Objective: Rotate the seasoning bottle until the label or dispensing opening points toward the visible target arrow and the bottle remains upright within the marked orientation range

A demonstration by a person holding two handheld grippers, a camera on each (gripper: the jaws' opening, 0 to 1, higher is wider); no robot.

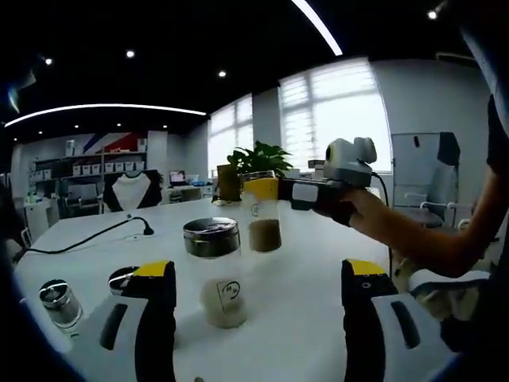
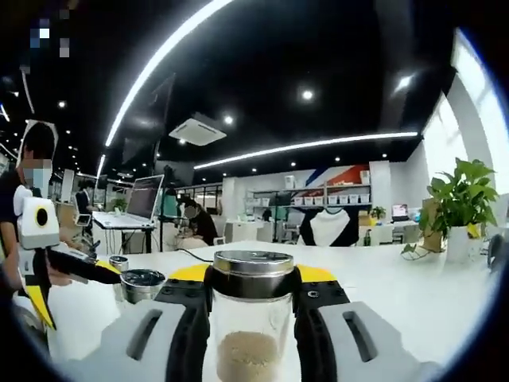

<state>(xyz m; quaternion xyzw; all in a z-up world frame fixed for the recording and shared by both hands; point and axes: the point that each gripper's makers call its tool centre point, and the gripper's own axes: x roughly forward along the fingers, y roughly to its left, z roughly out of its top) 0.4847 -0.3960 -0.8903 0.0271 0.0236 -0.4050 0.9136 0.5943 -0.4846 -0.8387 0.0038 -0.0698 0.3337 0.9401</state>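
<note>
Glass seasoning bottle with a metal shaker lid (image 2: 252, 318) and brown powder inside stood at lower centre of the right gripper view, clenched between the right tongs (image 2: 253, 298), whose yellow-tipped jaws pressed both its sides. In the left gripper view that same bottle (image 1: 262, 212) sat just right of centre, lifted above the white desk (image 1: 302, 270), with the right tongs (image 1: 274, 191) reaching in from the right. The left tongs (image 1: 258, 290) gaped wide, released, at the bottom. Between their jaws, nearer, a dark-lidded glass jar of pale powder (image 1: 215, 270) rested on the desk, touching neither.
</note>
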